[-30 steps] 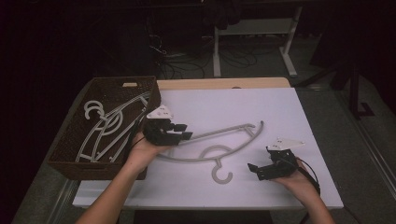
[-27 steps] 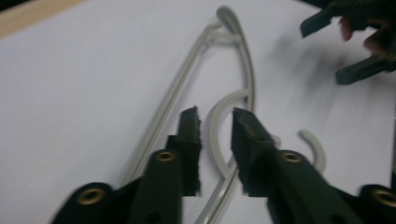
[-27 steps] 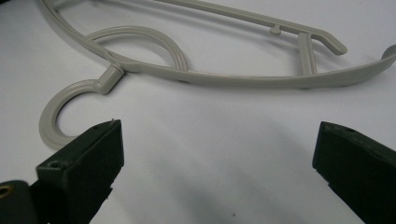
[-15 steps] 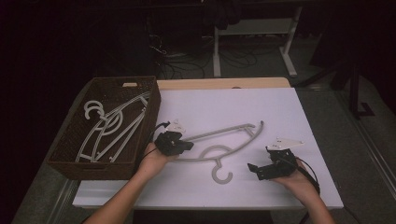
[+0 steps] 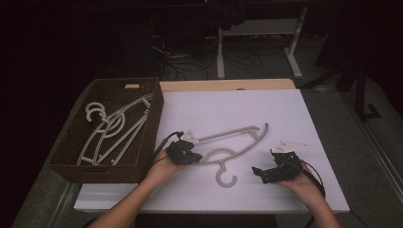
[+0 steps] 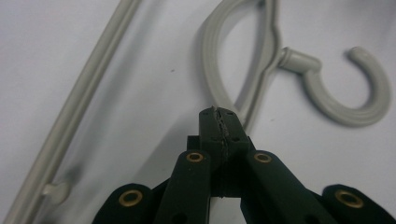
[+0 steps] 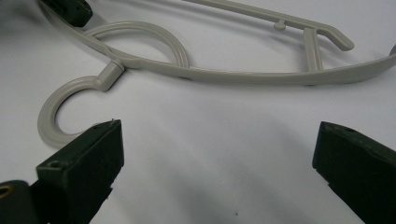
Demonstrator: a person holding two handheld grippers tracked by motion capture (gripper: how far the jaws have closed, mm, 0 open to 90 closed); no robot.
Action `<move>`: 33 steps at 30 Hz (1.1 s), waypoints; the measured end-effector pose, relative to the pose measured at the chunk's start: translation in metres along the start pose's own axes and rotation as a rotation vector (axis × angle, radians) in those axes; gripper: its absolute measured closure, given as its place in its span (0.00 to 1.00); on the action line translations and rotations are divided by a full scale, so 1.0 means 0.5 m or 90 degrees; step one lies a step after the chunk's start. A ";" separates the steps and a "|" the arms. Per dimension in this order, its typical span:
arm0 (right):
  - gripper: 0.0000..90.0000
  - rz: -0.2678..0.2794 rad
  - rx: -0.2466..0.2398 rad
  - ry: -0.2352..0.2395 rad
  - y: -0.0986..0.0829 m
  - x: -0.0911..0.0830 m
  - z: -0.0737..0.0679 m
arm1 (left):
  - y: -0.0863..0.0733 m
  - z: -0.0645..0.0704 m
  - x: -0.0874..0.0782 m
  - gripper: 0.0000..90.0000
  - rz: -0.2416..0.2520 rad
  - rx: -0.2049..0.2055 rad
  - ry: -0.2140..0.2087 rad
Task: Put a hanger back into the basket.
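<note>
— Left gripper [image 5: 196,156], seen from above: where does it stand against the grey hanger [image 5: 237,142]?

— At the hanger's left end, on the white table top [image 5: 285,109]. Its own camera shows the two jaws pressed together, pads meeting at the tips [image 6: 219,122], with the hanger's curved arm running just beyond them. Whether any plastic is caught between them cannot be told from that view.

— And the right gripper [image 5: 259,172]?

— Held low over the table near the front edge, to the right of the hook [image 5: 225,178] and apart from it. Its jaws are spread wide, nothing between them but bare table. Through that gap its camera looks at the hanger [image 7: 233,74] lying flat just ahead, the hook [image 7: 60,102] close beside one jaw.

— How does the hanger itself look?

— Pale grey plastic, flat on the table, roughly in the middle between the two hands. A long lower bar, a looped neck and an open round hook pointing toward the person; a short peg [image 6: 55,191] stands out on the bar.

— Anything else in frame?

— A dark woven basket [image 5: 152,123] at the table's left, holding more grey hangers [image 5: 111,128] of the same kind.
</note>
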State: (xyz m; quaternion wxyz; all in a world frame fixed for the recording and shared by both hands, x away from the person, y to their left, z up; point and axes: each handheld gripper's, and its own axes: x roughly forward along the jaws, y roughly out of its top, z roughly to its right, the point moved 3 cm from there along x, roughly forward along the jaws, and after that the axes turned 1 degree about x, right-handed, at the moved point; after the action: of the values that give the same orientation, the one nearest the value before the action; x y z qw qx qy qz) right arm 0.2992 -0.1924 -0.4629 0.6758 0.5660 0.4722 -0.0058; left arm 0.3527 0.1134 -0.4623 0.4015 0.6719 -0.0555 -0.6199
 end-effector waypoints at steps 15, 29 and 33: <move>0.02 -0.002 0.001 -0.001 0.001 0.002 0.001 | 0.015 0.038 0.020 1.00 0.008 0.008 -0.051; 0.02 -0.007 0.010 -0.006 0.000 0.005 0.010 | 0.036 0.106 0.047 1.00 0.007 0.045 -0.116; 0.08 -0.013 0.032 -0.018 0.001 0.000 0.027 | 0.036 0.086 0.024 0.92 0.030 0.038 -0.100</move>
State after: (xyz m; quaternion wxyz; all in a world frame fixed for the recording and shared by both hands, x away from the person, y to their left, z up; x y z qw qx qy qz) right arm 0.3078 -0.2028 -0.4637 0.6678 0.5776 0.4684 -0.0325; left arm 0.3253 0.0741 -0.4570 0.3902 0.6316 -0.1214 -0.6588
